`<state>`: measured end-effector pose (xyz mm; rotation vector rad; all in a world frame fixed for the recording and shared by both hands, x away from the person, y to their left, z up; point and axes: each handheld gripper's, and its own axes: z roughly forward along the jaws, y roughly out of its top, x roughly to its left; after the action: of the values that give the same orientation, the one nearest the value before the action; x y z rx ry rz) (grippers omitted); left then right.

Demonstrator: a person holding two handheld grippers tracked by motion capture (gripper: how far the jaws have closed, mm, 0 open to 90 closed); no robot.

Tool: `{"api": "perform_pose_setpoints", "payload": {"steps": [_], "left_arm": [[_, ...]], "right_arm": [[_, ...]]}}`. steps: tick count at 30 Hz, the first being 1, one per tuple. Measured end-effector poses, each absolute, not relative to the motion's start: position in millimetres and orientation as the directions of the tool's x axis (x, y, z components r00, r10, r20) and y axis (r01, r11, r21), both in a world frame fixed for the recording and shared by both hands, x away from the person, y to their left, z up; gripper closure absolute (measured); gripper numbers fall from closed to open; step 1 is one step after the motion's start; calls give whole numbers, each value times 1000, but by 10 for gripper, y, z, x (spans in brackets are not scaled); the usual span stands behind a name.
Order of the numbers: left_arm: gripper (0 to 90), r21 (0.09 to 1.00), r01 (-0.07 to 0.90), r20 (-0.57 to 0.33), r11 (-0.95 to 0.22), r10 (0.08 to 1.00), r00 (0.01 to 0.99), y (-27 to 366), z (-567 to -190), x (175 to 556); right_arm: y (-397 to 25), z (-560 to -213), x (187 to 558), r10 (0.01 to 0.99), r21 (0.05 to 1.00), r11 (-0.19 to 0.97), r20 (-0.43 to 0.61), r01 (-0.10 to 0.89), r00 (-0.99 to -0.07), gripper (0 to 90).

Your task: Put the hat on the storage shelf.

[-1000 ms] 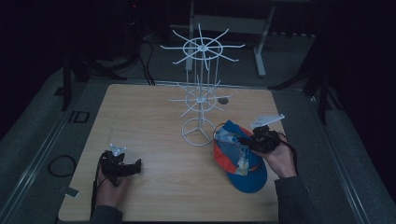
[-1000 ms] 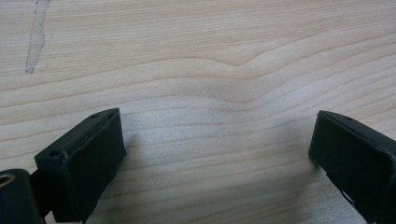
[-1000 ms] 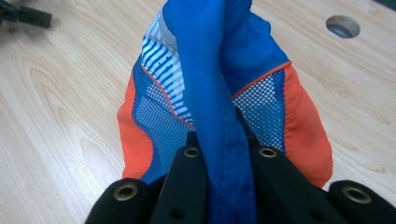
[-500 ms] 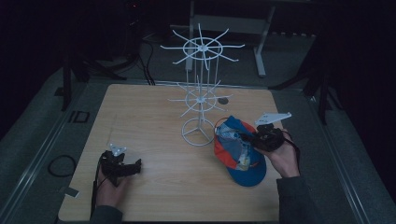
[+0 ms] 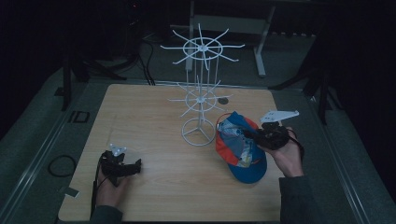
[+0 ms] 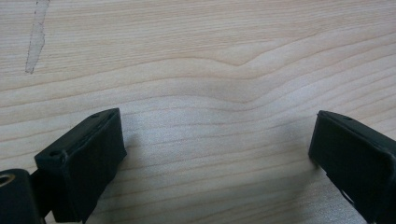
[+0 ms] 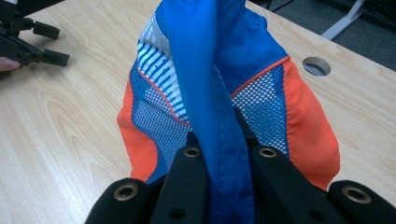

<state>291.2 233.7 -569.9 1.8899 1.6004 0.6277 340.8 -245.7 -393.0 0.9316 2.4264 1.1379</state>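
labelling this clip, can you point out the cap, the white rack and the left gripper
cap (image 5: 246, 164), high view, on its blue brim
white rack (image 5: 199, 132), high view, on its round base ring
left gripper (image 5: 138, 165), high view, between the tips of its open jaws

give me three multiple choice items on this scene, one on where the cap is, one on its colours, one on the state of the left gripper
1. Where is the cap?
A. right of the white rack's base
B. hung on the rack's top arms
C. under the left gripper

2. Which colours show on the cap?
A. green and yellow
B. blue, orange and white
C. plain black

3. What state is the left gripper in?
A. shut on the cap
B. shut on the rack
C. open, nothing between its jaws

Key:
1 A: in the high view the cap lies on the table just right of the rack base.
2 B: the right gripper view shows blue fabric, orange panels and white stripes, pinched by the right gripper.
3 C: the left gripper view shows its jaws wide apart over bare wood.
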Motion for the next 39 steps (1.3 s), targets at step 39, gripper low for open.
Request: {"api": "perform_pose_setpoints", "payload": {"steps": [39], "left_arm": [[39, 693, 712, -13, -113, 985, 170, 2337, -5700, 2913]], "right_arm": [[-2640, -3621, 3264, 682, 819, 433, -24, 377, -731, 884]]}}
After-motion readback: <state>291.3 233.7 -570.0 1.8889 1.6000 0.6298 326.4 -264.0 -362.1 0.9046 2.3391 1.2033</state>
